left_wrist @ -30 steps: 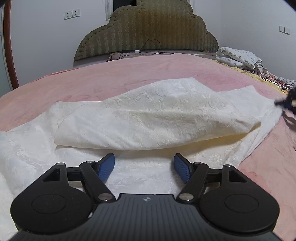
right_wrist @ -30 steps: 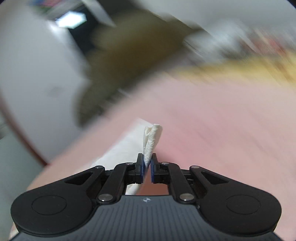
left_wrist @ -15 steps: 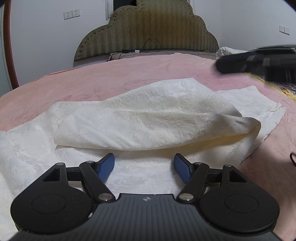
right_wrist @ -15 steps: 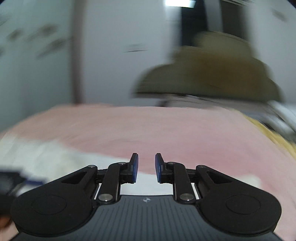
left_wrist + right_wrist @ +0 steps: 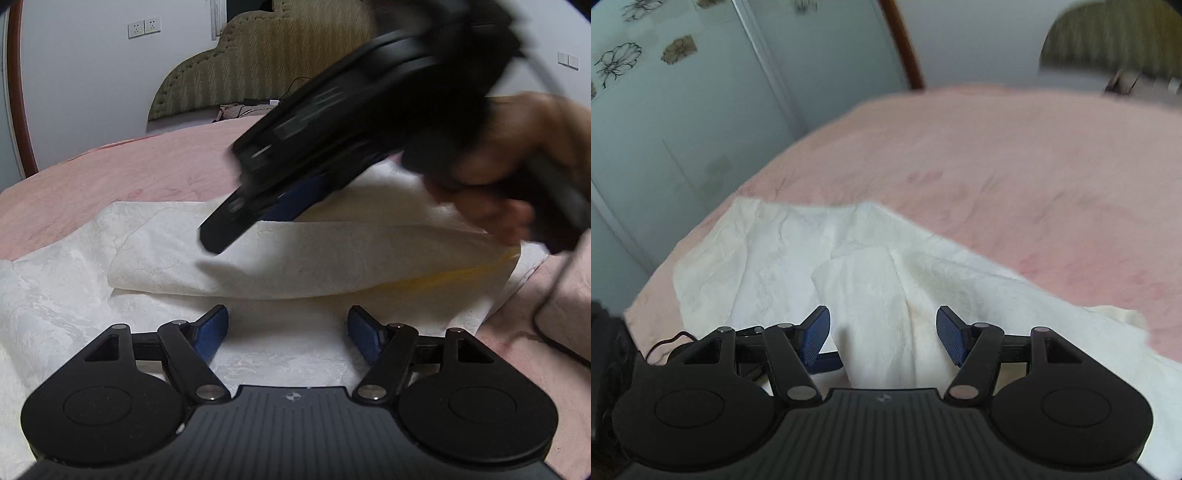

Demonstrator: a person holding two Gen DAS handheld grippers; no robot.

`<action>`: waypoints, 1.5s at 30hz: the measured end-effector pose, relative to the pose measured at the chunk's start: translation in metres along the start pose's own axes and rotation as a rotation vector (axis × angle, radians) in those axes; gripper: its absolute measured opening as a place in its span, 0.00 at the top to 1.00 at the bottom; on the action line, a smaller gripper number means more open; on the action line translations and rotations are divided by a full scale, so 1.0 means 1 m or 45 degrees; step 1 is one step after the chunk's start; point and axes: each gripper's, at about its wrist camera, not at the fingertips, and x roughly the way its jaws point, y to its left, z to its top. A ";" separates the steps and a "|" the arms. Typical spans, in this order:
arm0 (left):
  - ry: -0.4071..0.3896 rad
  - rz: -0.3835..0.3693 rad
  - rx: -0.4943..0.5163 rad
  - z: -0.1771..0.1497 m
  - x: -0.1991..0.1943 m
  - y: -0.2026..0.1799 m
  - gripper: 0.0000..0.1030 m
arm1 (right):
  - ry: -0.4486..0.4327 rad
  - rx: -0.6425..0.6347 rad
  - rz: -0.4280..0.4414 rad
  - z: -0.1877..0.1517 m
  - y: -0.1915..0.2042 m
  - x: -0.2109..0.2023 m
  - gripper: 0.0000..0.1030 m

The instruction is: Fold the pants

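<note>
**Right gripper swings in over the fold**

Since a second ago the right gripper [image 5: 882, 332] has let go of the pants [image 5: 295, 266] corner it was pinching and crossed over the bed [image 5: 147, 173] — its jaws, then shut on cloth, now stand wide apart with nothing between them. In the left wrist view it now fills the upper right as a dark blur, held by the right hand [image 5: 517, 166], low over the folded flap. The left gripper [image 5: 288, 332] has not shifted: it sits where it was, jaws spread wide, empty.

The pants lie flat on the pink bed, cream-white, with one layer turned over into a long flap that runs across the left view just beyond the left fingertips. The flap's right end bulges up, not pressed flat. In the right wrist view a raised ridge of cloth lies directly between and beneath the right gripper's pads [image 5: 816, 332], apparently not yet touched by them.

The risk from here is speed — the right gripper is motion-blurred, so it is probably coming in fast. A quick close could catch both layers rather than the top one, or drag the flap and undo the fold. The two grippers are also near each other over the same cloth; a careless pass could knock them together. The thin fabric likely wrinkles easily if pushed sideways.
</note>
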 end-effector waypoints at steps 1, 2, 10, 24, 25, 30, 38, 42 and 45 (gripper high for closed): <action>0.000 0.000 0.000 0.000 0.000 0.000 0.28 | 0.034 0.006 0.011 0.004 -0.003 0.010 0.39; 0.000 -0.001 -0.001 0.000 0.000 0.000 0.28 | 0.057 0.002 0.048 0.007 -0.003 0.017 0.40; -0.022 0.020 0.011 0.000 -0.004 -0.003 0.29 | -0.282 -0.037 -0.058 -0.005 0.020 -0.030 0.95; -0.088 -0.193 0.050 0.025 -0.026 -0.057 0.22 | -0.649 0.325 -0.373 -0.101 -0.034 -0.202 0.89; -0.077 -0.173 0.048 0.023 -0.025 -0.059 0.22 | -0.585 0.277 -0.297 -0.093 -0.030 -0.187 0.79; -0.069 -0.058 0.047 0.016 -0.032 -0.048 0.21 | -0.260 -0.030 -0.041 -0.036 -0.010 -0.090 0.18; -0.048 -0.003 0.010 0.005 -0.047 -0.030 0.17 | 0.124 -0.105 0.212 0.020 -0.012 0.026 0.32; -0.068 0.024 0.003 0.005 -0.053 -0.027 0.17 | 0.085 -0.131 0.155 0.021 -0.002 0.036 0.86; -0.109 0.022 -0.048 0.007 -0.061 -0.023 0.17 | -0.045 -0.141 0.086 0.013 0.004 0.009 0.87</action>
